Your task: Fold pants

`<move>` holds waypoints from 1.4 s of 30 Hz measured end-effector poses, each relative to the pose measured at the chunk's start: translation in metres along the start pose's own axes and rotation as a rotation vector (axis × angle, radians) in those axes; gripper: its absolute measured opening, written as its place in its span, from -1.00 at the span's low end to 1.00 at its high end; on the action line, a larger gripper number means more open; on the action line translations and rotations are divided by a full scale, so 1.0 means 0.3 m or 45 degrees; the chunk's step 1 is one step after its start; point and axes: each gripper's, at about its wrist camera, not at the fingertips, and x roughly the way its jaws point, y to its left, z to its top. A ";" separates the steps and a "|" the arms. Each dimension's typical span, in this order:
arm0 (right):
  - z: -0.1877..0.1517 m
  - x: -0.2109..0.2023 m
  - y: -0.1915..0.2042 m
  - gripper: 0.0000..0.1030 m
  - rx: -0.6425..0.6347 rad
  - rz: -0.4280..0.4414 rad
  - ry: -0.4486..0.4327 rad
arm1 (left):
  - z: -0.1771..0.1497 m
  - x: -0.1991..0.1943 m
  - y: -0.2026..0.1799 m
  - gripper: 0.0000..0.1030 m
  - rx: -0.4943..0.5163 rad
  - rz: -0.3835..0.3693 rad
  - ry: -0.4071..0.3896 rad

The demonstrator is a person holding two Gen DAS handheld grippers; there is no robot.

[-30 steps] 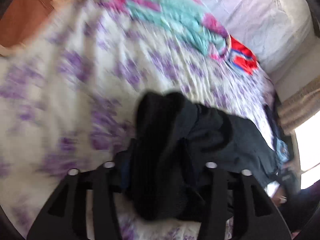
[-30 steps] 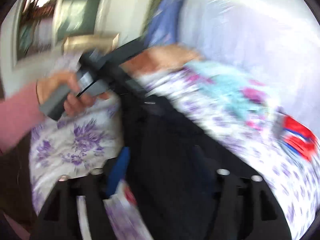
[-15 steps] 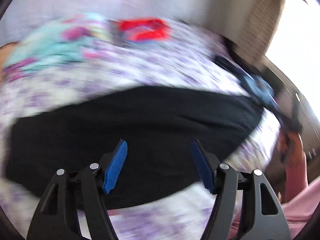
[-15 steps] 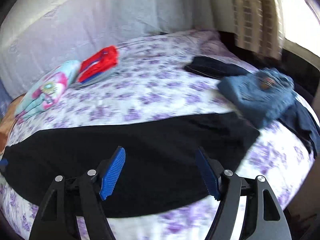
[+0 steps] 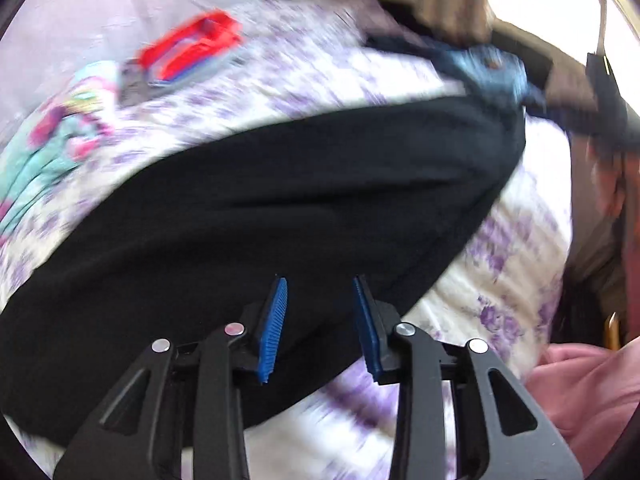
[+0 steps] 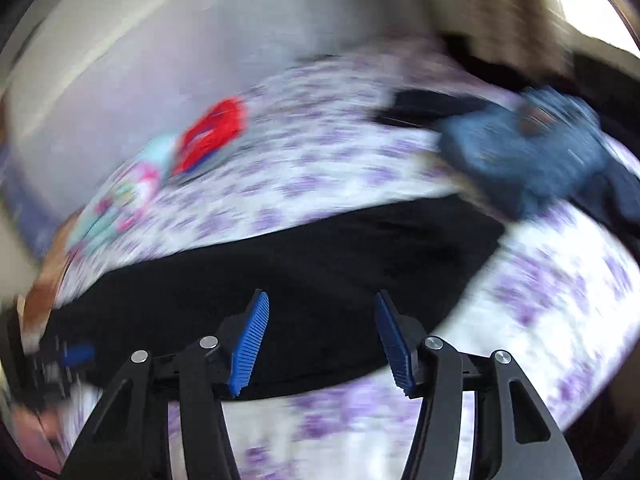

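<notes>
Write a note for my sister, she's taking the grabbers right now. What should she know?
Left gripper: open, holding nothing, over the near edge of the black pants.
Right gripper: open, holding nothing, also over the near edge of the pants.
The pants lie spread out long across the flowered bedsheet, no cross fold made yet.
Further back on the bed: a blue jeans pile by the pants' right end, a red garment and a pastel one to the left.
Left to do: grab one end, fold it over to the other, then probably once more. The pictures are blurry, so check the edges first.
</notes>
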 end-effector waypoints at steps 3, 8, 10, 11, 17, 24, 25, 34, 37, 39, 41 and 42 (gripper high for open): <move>-0.040 0.044 0.272 0.03 -0.362 0.275 0.028 | -0.050 -0.135 0.153 -0.19 -0.196 0.103 -0.082; -0.179 0.164 0.686 -0.48 -0.924 0.507 0.112 | -0.147 -0.183 0.263 -0.17 -0.358 0.202 -0.030; -0.230 0.212 0.781 -0.54 -1.098 0.483 0.121 | -0.175 -0.183 0.276 -0.17 -0.373 0.223 -0.011; -0.250 0.226 0.812 -0.54 -1.158 0.481 0.126 | -0.191 -0.185 0.277 -0.17 -0.371 0.239 -0.005; -0.354 0.275 0.922 -0.65 -1.485 0.423 0.149 | -0.239 -0.202 0.305 -0.03 -0.413 0.230 -0.007; -0.410 0.292 0.981 -0.89 -1.650 0.251 0.038 | -0.248 -0.183 0.312 -0.02 -0.408 0.135 -0.003; -0.414 0.289 0.986 -0.93 -1.667 0.232 0.017 | -0.246 -0.176 0.313 0.03 -0.413 0.083 0.003; -0.379 0.161 0.981 -0.94 -1.674 0.204 -0.160 | -0.235 -0.117 0.370 0.19 -0.587 -0.252 0.012; -0.399 0.152 0.979 -0.94 -1.720 0.211 -0.151 | -0.237 -0.082 0.424 0.26 -0.716 -0.349 0.006; -0.419 0.160 0.974 -0.94 -1.745 0.219 -0.125 | -0.248 -0.067 0.457 0.19 -0.805 -0.389 0.002; -0.442 0.170 0.969 -0.94 -1.765 0.219 -0.107 | -0.259 -0.075 0.469 -0.30 -0.824 -0.349 -0.003; -0.449 0.169 0.968 -0.94 -1.774 0.215 -0.111 | -0.270 -0.084 0.473 -0.44 -0.828 -0.303 -0.001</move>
